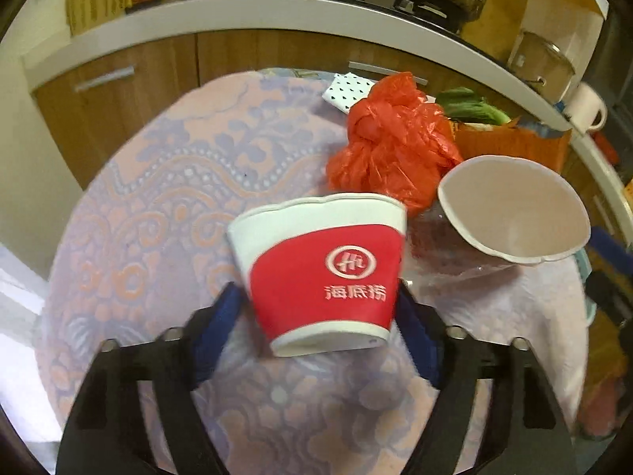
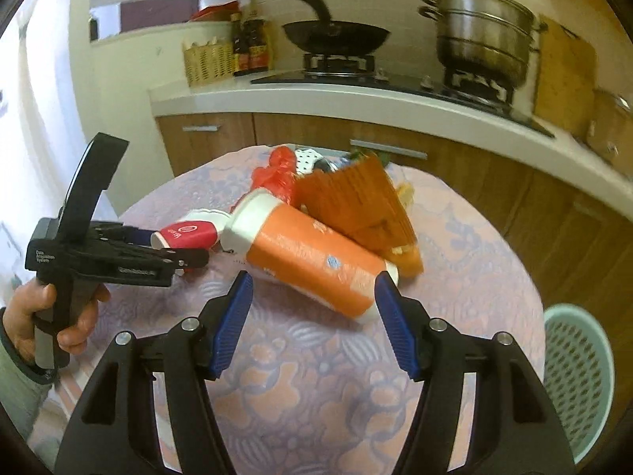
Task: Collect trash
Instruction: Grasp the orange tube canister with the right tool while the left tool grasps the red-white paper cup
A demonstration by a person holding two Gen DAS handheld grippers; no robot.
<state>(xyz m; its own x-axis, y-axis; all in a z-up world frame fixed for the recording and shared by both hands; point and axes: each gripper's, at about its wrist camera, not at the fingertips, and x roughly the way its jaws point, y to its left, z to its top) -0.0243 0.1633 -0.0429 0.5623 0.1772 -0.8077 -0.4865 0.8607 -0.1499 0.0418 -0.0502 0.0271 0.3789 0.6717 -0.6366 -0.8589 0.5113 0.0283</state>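
Observation:
A red-and-white paper cup [image 1: 322, 277] sits tilted between my left gripper's [image 1: 318, 291] blue pads, which rest against both of its sides, low over the round table [image 1: 158, 198]. In the right wrist view this cup [image 2: 186, 233] points sideways in the left gripper [image 2: 178, 243], which a person's hand [image 2: 75, 316] holds. My right gripper [image 2: 312, 281] is shut on an orange paper cup [image 2: 312, 257] with a white rim, lying slantwise across its pads. In the left wrist view that cup's open mouth [image 1: 514, 209] hangs above the table.
A crumpled red plastic bag [image 1: 391, 146], a pleated orange paper piece [image 2: 356, 202], green leaves [image 1: 470, 107] and a dotted white packet [image 1: 348, 89] lie at the table's far side. A pale green mesh basket [image 2: 577, 376] stands on the floor at the right. A kitchen counter [image 2: 356, 99] with a stove runs behind.

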